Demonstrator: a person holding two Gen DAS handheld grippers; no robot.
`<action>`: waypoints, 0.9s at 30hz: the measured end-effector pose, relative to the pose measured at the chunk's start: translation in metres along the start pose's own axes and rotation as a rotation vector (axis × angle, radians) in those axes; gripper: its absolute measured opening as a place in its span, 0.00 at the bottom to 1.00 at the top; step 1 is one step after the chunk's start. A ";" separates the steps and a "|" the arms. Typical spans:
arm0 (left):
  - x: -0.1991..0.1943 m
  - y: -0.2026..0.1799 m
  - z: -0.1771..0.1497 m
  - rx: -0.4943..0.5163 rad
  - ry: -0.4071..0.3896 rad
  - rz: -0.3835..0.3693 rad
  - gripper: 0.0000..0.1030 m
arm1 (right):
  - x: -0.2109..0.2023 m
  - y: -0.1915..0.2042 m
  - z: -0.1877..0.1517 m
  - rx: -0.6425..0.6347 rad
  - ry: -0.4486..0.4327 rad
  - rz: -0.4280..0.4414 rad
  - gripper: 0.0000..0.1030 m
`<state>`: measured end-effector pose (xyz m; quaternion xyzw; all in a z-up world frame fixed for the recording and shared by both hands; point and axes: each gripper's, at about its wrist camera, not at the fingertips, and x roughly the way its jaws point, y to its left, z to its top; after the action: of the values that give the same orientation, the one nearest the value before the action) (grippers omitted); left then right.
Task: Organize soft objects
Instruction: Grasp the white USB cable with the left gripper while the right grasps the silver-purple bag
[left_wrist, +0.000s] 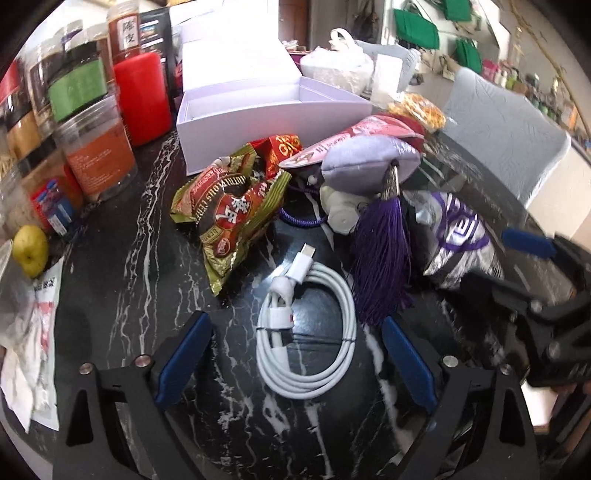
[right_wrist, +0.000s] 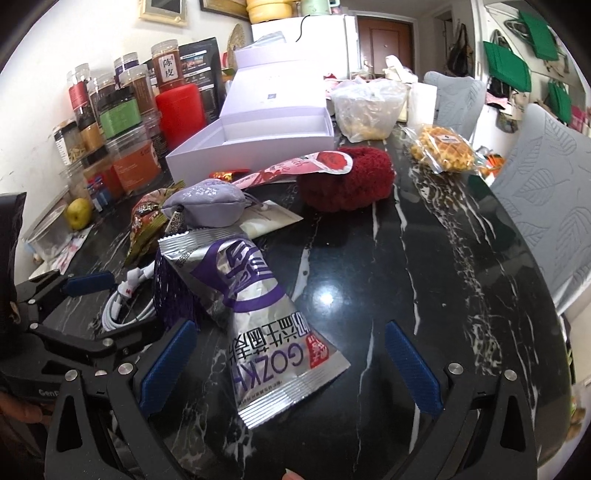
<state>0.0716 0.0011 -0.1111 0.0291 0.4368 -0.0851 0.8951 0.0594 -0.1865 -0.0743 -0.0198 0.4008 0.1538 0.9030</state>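
Left gripper: the left gripper (left_wrist: 295, 354), black with blue ribbed pads, stands wide apart over the black marble-veined tabletop (left_wrist: 122, 258), pressing on nothing.
Between its jaws: a coiled white charging cable (left_wrist: 306, 332) lies flat on the table in the gap, clear of both pads.
Ahead of it: a green-and-red crinkled snack bag (left_wrist: 232, 214) lies just beyond the cable, to the left of the gripper's line; a lilac padded fabric sachet (left_wrist: 369, 158) with a long purple tassel (left_wrist: 380, 254) lies ahead to the right, the tassel's fringe reaching down beside the right pad.
Farther ahead: an open white cardboard box (left_wrist: 266, 122) sits behind the snack bag.
Left of it: clear plastic jars (left_wrist: 96, 155) with coloured labels, a red cylinder (left_wrist: 142, 96) and a yellow-green pear (left_wrist: 31, 251).
Right gripper: the right gripper (right_wrist: 291, 365), the same build, also spread wide and closed on nothing.
Between its jaws: a silver foil pouch with purple print (right_wrist: 266, 317) lies with its lower end in the gap, nearer the left pad; whether it touches that pad I cannot tell.
Ahead of it: a dark red fuzzy knitted ring (right_wrist: 347, 177) with a pink flat packet (right_wrist: 295, 168) lying across it.
Ahead to its right: a wrapped waffle (right_wrist: 443, 147).
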 end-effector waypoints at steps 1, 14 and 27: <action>0.000 -0.001 -0.001 0.015 -0.004 0.004 0.90 | 0.001 0.000 0.001 -0.004 0.002 0.003 1.00; -0.004 -0.001 0.003 0.064 -0.017 -0.046 0.49 | 0.023 0.005 0.016 -0.042 0.046 0.084 1.00; -0.012 0.022 0.003 -0.045 0.046 -0.121 0.49 | 0.030 0.006 0.023 -0.103 0.057 0.128 0.87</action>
<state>0.0706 0.0244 -0.1005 -0.0156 0.4602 -0.1284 0.8783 0.0930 -0.1691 -0.0801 -0.0448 0.4185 0.2309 0.8772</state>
